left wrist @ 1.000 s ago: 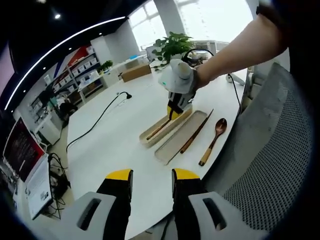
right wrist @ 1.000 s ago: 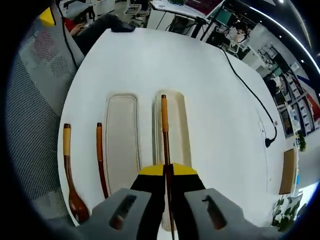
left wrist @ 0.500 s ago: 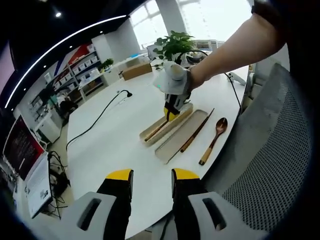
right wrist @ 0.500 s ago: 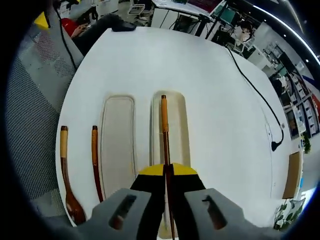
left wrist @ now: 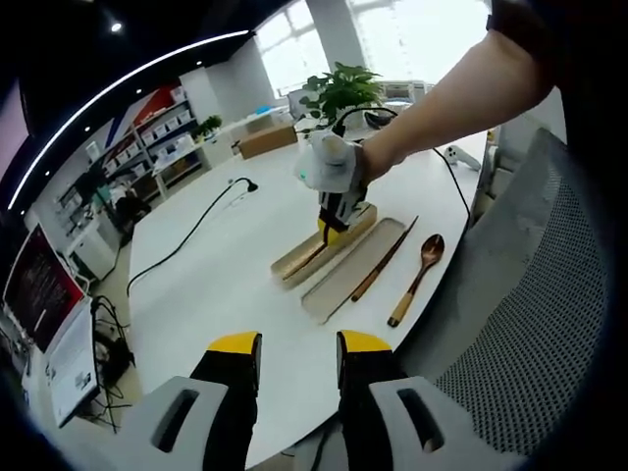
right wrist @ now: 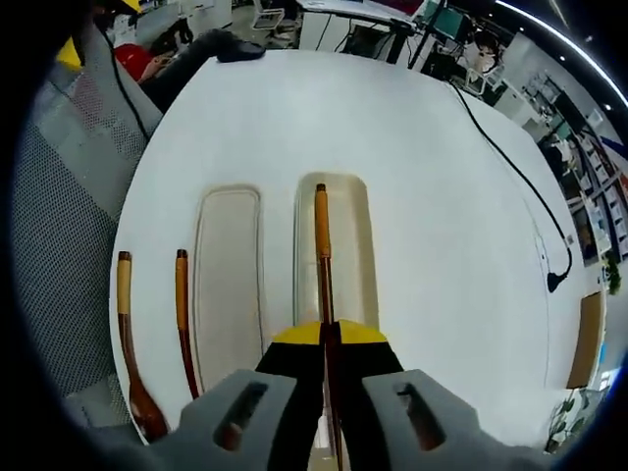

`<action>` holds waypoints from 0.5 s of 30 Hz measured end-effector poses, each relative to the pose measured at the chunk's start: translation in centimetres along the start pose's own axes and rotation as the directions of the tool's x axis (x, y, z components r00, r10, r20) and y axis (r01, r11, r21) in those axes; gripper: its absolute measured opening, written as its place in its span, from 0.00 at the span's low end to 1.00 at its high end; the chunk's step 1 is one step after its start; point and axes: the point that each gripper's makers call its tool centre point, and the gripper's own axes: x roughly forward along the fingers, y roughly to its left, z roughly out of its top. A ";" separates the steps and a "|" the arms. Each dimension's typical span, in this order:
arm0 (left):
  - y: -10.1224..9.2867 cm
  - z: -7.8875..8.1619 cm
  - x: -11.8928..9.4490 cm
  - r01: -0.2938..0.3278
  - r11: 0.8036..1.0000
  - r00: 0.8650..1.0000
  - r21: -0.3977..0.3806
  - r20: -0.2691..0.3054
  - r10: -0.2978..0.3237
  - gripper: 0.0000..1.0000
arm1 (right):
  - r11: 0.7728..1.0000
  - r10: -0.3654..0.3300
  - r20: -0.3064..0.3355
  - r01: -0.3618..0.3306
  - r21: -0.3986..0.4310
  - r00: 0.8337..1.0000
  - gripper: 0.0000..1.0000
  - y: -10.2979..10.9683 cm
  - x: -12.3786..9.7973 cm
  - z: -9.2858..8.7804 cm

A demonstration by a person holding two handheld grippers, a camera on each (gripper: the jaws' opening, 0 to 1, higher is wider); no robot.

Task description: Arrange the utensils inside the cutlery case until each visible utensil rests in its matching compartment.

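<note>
Over the beige oblong case tray (right wrist: 334, 250), we keep our right gripper (right wrist: 330, 339) jaws pinching the slim wooden chopstick (right wrist: 321, 245), now lower inside it, while our left gripper (left wrist: 298, 358) jaws hang spread.

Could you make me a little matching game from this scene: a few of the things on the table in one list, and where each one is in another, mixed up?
Things:
1. chopstick
2. spoon
3. lid
4. black cable

Places:
A. lying flat on the table beside the case, nothing in it
B. held in the shut right tongs, over the case
C. trailing across the far side of the white table
D. at the table's edge, outermost in the row

Pairs: 1-B, 2-D, 3-A, 4-C
</note>
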 end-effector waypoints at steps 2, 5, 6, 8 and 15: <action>0.0 0.0 0.0 -0.001 1.000 1.000 0.002 -0.002 0.001 0.31 | 1.000 0.004 -0.006 -0.004 -0.004 1.000 0.00 0.0 0.1 -0.1; 0.1 -0.1 0.0 -0.001 1.000 1.000 -0.002 -0.004 0.001 0.31 | 1.000 0.007 -0.013 -0.007 -0.010 1.000 0.00 -0.1 0.3 -0.1; 0.1 -0.1 0.0 -0.001 1.000 1.000 0.000 -0.003 0.001 0.31 | 1.000 0.007 -0.016 -0.007 -0.012 1.000 0.00 -0.2 0.4 -0.2; 0.1 -0.1 0.0 -0.002 1.000 1.000 -0.001 -0.004 0.002 0.31 | 1.000 0.012 -0.022 -0.013 -0.014 1.000 0.00 -0.2 0.6 -0.3; 0.1 -0.1 0.0 -0.002 1.000 1.000 -0.002 -0.004 0.002 0.31 | 0.999 0.035 -0.037 -0.035 -0.007 0.999 0.00 -0.3 0.8 -0.4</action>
